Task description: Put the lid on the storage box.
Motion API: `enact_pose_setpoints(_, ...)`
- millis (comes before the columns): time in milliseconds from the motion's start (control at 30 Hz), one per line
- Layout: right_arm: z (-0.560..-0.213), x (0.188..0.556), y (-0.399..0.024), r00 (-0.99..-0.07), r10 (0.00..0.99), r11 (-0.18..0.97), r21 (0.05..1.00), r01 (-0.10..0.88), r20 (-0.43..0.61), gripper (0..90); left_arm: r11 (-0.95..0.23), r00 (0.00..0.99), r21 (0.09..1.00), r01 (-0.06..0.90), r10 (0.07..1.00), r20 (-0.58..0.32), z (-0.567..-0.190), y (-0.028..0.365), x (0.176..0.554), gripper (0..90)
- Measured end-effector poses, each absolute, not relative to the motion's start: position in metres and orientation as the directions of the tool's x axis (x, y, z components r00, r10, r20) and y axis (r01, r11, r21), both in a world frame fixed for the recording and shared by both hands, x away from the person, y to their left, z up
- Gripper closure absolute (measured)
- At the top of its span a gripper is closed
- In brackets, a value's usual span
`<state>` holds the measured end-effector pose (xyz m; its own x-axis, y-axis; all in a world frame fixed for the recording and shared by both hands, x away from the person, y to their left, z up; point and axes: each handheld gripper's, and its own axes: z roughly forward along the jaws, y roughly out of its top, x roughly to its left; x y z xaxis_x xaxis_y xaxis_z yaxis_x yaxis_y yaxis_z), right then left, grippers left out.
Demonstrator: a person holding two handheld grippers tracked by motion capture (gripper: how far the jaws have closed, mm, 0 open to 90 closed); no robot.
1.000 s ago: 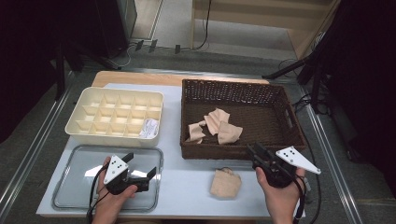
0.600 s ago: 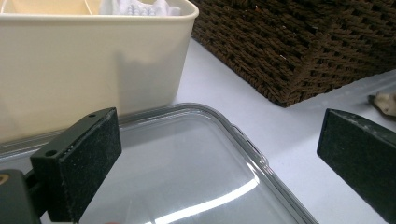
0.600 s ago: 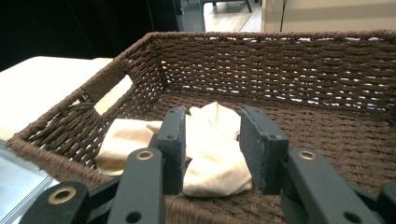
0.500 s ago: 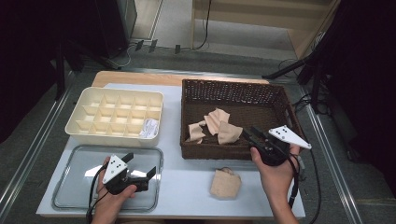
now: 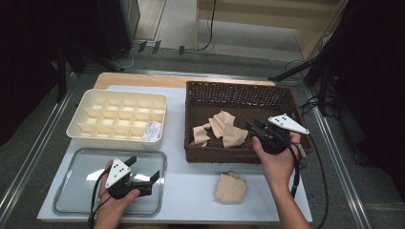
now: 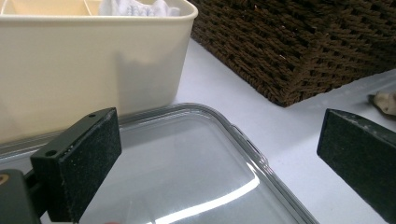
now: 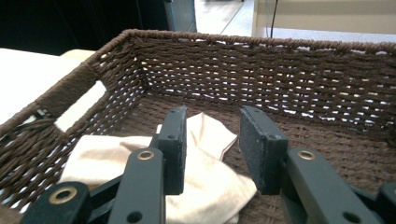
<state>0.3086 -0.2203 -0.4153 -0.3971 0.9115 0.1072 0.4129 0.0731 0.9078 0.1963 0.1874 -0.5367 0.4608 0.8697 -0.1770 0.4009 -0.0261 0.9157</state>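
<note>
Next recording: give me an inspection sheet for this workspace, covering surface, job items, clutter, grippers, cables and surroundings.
Surface: pale table, bare in front.
Job's things: beige cloths in brown wicker basket; one beige cloth on the table before it.
Clutter: cream divider tray, clear lid.
Grippers: left gripper open over the lid; right gripper open, nothing between its jaws, above the basket's cloths.
Cables: black lead trails from right gripper.
Surroundings: dark floor, wooden furniture behind.
</note>
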Motion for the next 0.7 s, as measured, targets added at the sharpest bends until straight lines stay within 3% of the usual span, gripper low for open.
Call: enact_pose_setpoints(700,-0.432,0.362,-0.204,-0.35,0.935,0.133,0.85,0.509,0.063,62.5,-0.033,0.467,0.915,0.402,0.867,-0.174,-0.537,0.187,0.196,0.0)
